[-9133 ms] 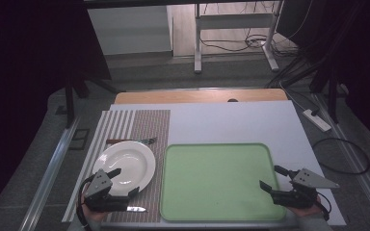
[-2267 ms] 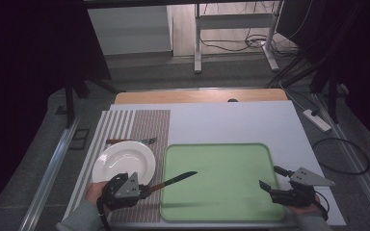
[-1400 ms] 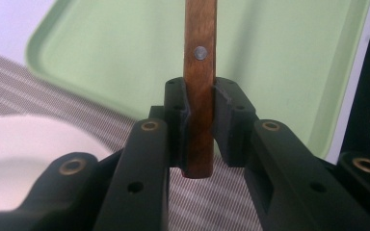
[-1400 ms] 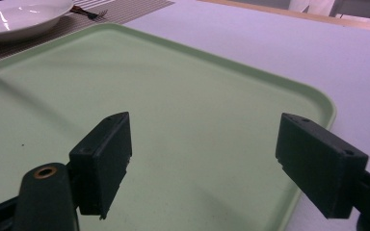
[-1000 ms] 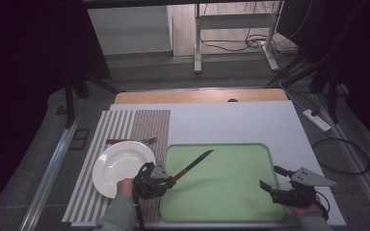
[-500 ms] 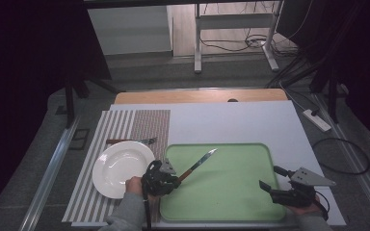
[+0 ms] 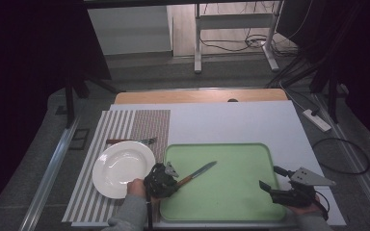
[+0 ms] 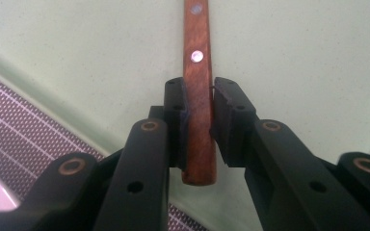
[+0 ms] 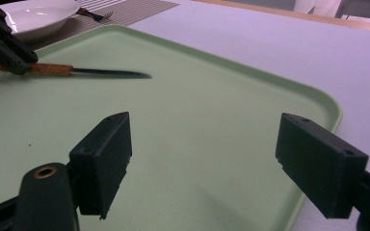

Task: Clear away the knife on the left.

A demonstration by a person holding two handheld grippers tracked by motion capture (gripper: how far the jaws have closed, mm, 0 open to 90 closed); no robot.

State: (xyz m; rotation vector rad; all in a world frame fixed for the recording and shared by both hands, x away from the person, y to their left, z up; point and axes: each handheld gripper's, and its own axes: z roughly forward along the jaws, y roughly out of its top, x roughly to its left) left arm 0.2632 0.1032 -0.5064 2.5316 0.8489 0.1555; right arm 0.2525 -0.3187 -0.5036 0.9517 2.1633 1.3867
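Observation:
A knife (image 7: 197,173) with a brown wooden handle (image 8: 198,91) and a steel blade lies over the left part of the green tray (image 7: 231,192), blade pointing up and right. My left gripper (image 7: 172,179) is shut on the end of that handle; its pads (image 8: 224,120) squeeze the wood from both sides. In the right gripper view the knife (image 9: 86,72) sits far left above the tray (image 9: 197,125). My right gripper (image 7: 268,184) rests at the tray's right edge, jaws wide open with nothing between them (image 9: 207,163).
A white plate (image 7: 123,168) sits on a striped placemat (image 7: 120,134) left of the tray, with a fork (image 7: 132,141) just beyond it. The tray stands on a white board (image 7: 241,120). A power strip (image 7: 318,120) and cables lie on the floor at right.
My left gripper has carried the knife from beside the plate rightward over the tray and brought it low over the tray's left part. The right gripper has stayed where it was.

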